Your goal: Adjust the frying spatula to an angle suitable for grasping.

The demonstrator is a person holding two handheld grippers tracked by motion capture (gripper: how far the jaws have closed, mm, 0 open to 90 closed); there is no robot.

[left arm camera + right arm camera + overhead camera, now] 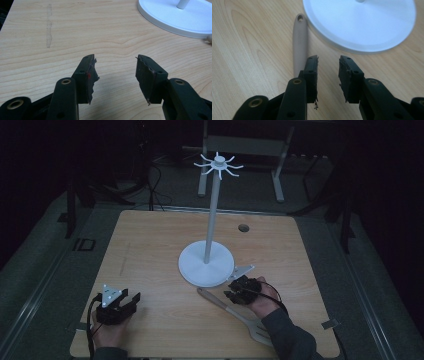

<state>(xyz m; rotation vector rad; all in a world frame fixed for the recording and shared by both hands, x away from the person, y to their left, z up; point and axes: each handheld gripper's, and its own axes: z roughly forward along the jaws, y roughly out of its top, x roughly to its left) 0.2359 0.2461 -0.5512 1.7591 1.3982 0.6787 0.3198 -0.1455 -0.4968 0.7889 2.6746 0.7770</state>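
Two grippers work over a wooden table (150, 245) in the high view. The left gripper (131, 299) rests near the table's front left corner, well apart from everything else, seemingly parked while the other hand works. The right gripper (231, 290) sits toward the front right, just beside the front rim of a white hook stand (206, 262), whose pole rises from a round base near the table's middle to a crown of curved hooks. A beige spatula (235, 312) lies flat on the table, its handle end close to the stand's base and its slotted blade toward the front edge, partly under the person's sleeve. That placement suits hanging it on a hook by the handle hole, I judge.

In the left gripper view, the left gripper's (115, 75) jaws stand wide apart with only bare wood between them; the stand's base (175, 17) shows at the upper right.

In the right gripper view, the right gripper's (328, 75) jaws are narrowed yet apart, with nothing between them. The spatula's handle (300, 42), its hanging hole at the far end, runs just outside one jaw and passes beneath it, so the handle is not gripped. The gripper looks placed to take the handle near the stand's rim (362, 27).
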